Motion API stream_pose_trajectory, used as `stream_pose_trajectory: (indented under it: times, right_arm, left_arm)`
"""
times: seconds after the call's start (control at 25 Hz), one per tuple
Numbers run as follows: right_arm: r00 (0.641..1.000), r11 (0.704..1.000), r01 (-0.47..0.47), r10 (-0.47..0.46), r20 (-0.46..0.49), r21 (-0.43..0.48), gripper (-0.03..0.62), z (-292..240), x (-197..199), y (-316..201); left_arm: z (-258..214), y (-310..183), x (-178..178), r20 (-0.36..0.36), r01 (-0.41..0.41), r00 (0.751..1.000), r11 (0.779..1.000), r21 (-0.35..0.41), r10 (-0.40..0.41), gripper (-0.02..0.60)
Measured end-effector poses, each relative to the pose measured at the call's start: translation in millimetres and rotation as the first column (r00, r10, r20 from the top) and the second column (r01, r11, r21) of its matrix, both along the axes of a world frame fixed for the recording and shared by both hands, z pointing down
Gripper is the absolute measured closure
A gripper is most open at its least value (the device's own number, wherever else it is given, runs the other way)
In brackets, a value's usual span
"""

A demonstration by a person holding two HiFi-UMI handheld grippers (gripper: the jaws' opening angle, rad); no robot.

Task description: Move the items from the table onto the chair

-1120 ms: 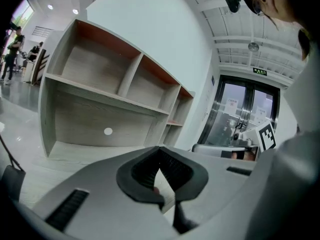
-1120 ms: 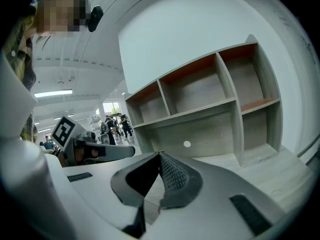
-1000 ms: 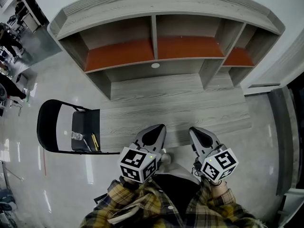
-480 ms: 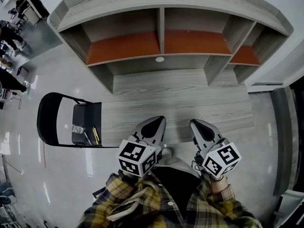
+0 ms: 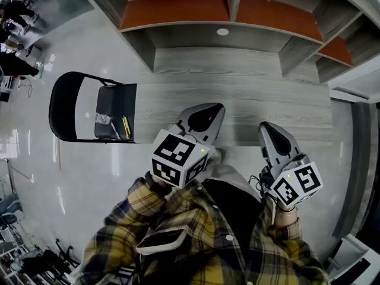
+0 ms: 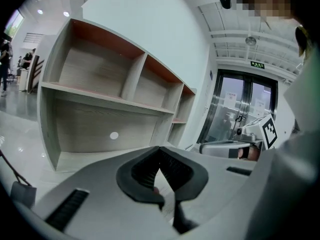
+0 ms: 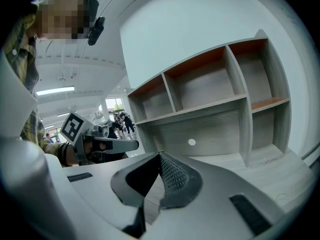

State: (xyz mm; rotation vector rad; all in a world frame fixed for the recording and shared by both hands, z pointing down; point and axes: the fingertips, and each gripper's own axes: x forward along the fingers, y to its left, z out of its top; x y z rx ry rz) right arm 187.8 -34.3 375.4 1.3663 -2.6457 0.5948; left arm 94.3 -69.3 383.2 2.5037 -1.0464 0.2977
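Observation:
The grey wooden table (image 5: pixel 237 94) lies bare in front of me in the head view, with nothing on its top. To its left stands a black folding chair (image 5: pixel 65 108); on its seat lie a clear plastic item (image 5: pixel 102 119) and a yellow pen-like item (image 5: pixel 126 126). My left gripper (image 5: pixel 215 110) is shut and empty, held over the table's near edge. My right gripper (image 5: pixel 265 129) is also shut and empty, a little to the right. Both gripper views show the jaws (image 6: pixel 159 151) (image 7: pixel 160 156) closed with nothing between them.
A grey shelf unit with orange-brown boards (image 5: pixel 237 10) rises behind the table, its compartments bare (image 7: pixel 210 89). A glossy grey floor (image 5: pixel 77 183) surrounds the chair. People stand far off at the upper left (image 5: pixel 18 16). Glass doors (image 6: pixel 245 109) show in the left gripper view.
The head view has shifted: the table, shelf and chair sit higher in the picture now, and more of my plaid shirt shows. Both grippers stay shut and close to my body.

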Motion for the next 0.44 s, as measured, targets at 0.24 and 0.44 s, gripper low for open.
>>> stream_pose_trajectory:
  times: [0.24,0.44]
  right_arm:
    - [1.000,1.000,-0.005,0.005,-0.001,-0.004,0.577,1,2,6]
    - [1.000,1.000,-0.005,0.005,-0.002,0.010,0.577,2,-2,6]
  left_arm:
    - [1,-4,-8,0.024,-0.018,1.000,1.000,-0.012,0.018,0.577]
    - [0,-4,-13,0.027,-0.045,0.999,0.999,-0.008,0.045,0.578]
